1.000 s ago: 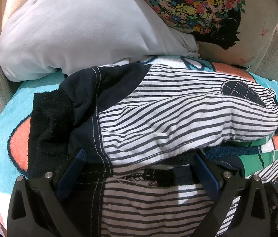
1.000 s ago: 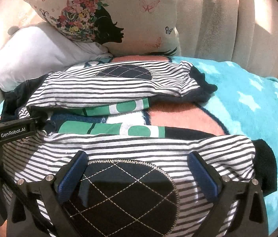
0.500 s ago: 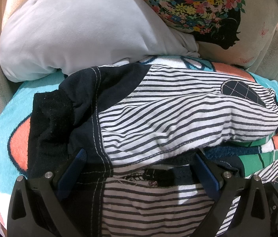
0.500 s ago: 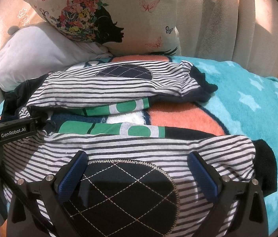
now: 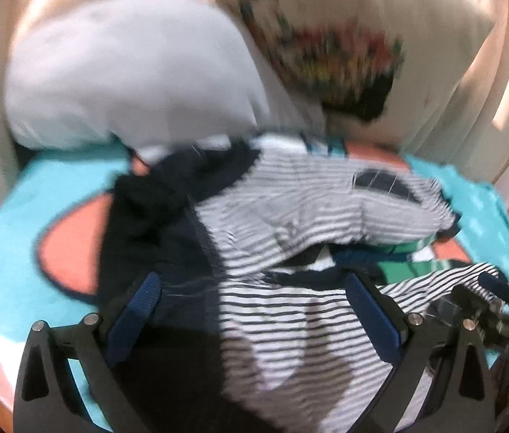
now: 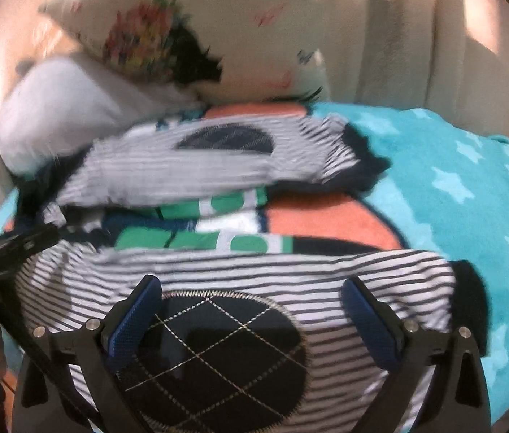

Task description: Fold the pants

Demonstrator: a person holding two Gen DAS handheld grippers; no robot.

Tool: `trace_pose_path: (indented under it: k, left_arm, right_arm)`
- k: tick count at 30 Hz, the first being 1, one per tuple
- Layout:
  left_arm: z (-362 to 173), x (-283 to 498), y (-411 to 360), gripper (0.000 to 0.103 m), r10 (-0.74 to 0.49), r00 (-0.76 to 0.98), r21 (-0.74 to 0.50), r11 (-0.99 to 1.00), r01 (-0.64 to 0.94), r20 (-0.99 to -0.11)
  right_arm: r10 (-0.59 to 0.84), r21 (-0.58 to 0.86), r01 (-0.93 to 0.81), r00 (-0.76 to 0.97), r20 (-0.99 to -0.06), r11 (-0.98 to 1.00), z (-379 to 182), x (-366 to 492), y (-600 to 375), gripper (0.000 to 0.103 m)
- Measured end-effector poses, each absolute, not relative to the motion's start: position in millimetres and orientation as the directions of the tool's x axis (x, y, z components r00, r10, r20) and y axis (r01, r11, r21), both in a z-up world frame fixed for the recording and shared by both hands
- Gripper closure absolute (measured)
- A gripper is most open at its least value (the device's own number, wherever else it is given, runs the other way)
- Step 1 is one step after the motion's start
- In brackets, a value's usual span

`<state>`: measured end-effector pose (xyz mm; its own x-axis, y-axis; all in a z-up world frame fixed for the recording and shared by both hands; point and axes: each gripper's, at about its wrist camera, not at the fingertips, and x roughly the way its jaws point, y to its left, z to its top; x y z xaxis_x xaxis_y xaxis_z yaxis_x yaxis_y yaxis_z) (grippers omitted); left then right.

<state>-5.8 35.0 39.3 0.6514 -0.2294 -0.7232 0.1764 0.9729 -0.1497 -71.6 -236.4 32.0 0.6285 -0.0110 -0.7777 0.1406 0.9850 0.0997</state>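
A turquoise blanket point(image 6: 471, 180) carries the striped pants point(image 6: 290, 267), which lie across its orange patch, in front of the grey pillow point(image 5: 128, 79) and the floral cushion point(image 6: 189, 32). Only the left view shows the pants' dark waist. The left gripper point(image 5: 251, 299) and the right gripper point(image 6: 251, 299) hover over the pants, fingers point(image 6: 135, 321) spread wide.

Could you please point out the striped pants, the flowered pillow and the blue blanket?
striped pants point(image 6: 290, 270), right wrist view, near leg's striped cloth.
flowered pillow point(image 6: 247, 47), right wrist view, plain cream face.
blue blanket point(image 6: 453, 187), right wrist view, starred part.
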Motion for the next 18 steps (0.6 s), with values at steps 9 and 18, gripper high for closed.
trace_pose_path:
  k: [9,18]
  left_arm:
    - [78,19,97,0.001,-0.219,0.693,-0.146,0.976,0.164,-0.687]
    - [56,100,86,0.012,-0.388,0.561,-0.256,0.918,0.303,-0.731]
  right_arm:
    - [0.002,0.103,0.096,0.721,-0.693,0.990,92,-67,-274,0.000]
    - [0.057,0.120,0.058,0.628,-0.776,0.991,86,37,-329,0.014]
